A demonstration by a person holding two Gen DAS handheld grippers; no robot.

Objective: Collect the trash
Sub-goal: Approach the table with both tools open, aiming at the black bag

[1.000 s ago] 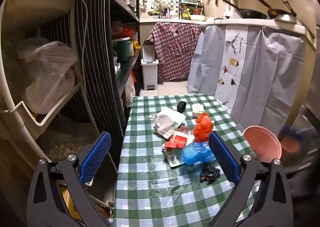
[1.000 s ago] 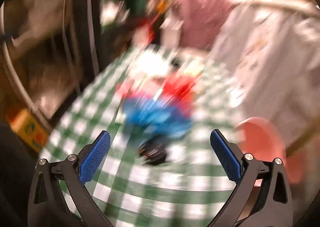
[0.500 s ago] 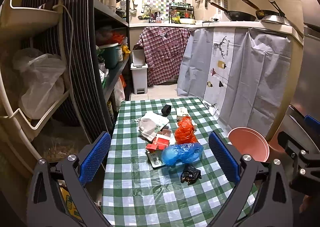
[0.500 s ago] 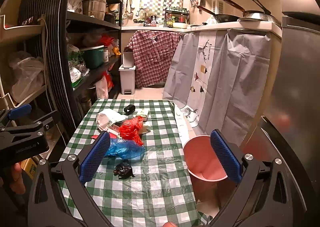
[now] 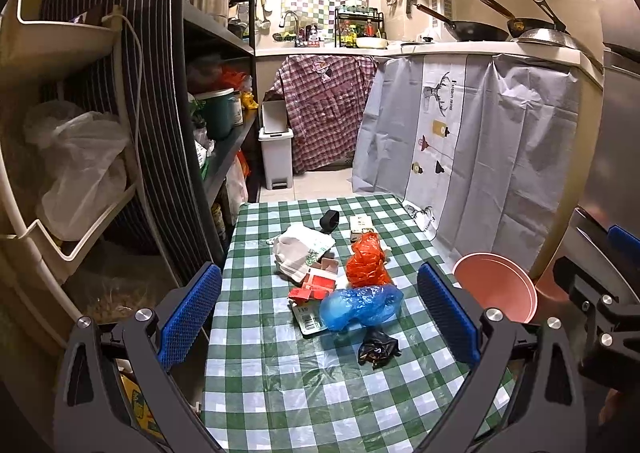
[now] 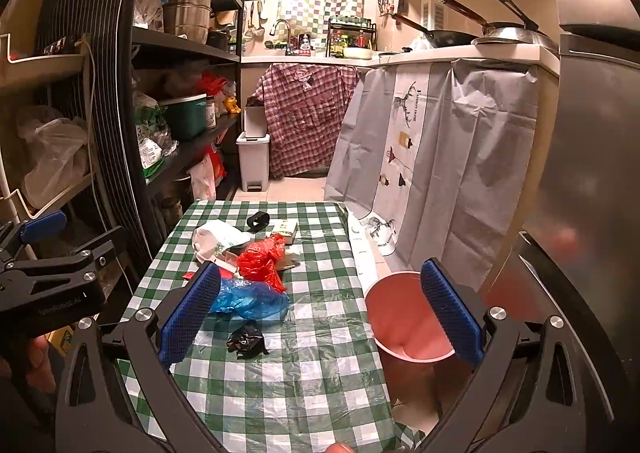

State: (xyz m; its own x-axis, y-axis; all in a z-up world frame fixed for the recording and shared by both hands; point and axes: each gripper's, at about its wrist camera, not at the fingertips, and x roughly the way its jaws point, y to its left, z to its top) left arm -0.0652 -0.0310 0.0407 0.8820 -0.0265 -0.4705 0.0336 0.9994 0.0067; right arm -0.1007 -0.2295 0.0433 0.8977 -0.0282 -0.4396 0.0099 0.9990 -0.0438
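Observation:
Trash lies on a green-checked table (image 5: 280, 393): a crumpled black wrapper (image 5: 377, 347) (image 6: 246, 340), a blue plastic bag (image 5: 360, 307) (image 6: 250, 299), a red plastic bag (image 5: 367, 261) (image 6: 262, 261), a white bag (image 5: 300, 249) (image 6: 216, 237), red cartons (image 5: 316, 285), a black ring (image 5: 330, 219) and a small box (image 5: 361, 225). A pink bin (image 5: 496, 287) (image 6: 404, 317) stands off the table's right edge. My left gripper (image 5: 318, 319) is open and empty above the table's near end. My right gripper (image 6: 320, 315) is open and empty, over the table's right side by the bin.
Dark shelving (image 5: 216, 53) with pots and bags runs along the left. A grey curtain (image 5: 480, 141) hangs under the counter on the right. A white pedal bin (image 5: 276, 155) stands on the floor beyond the table. A metal fridge side (image 6: 592, 193) is at far right.
Both grippers have drawn back and steadied; the right view is no longer blurred and has shifted right toward the pink bin. Nothing on the table has moved. Both jaws stay open.

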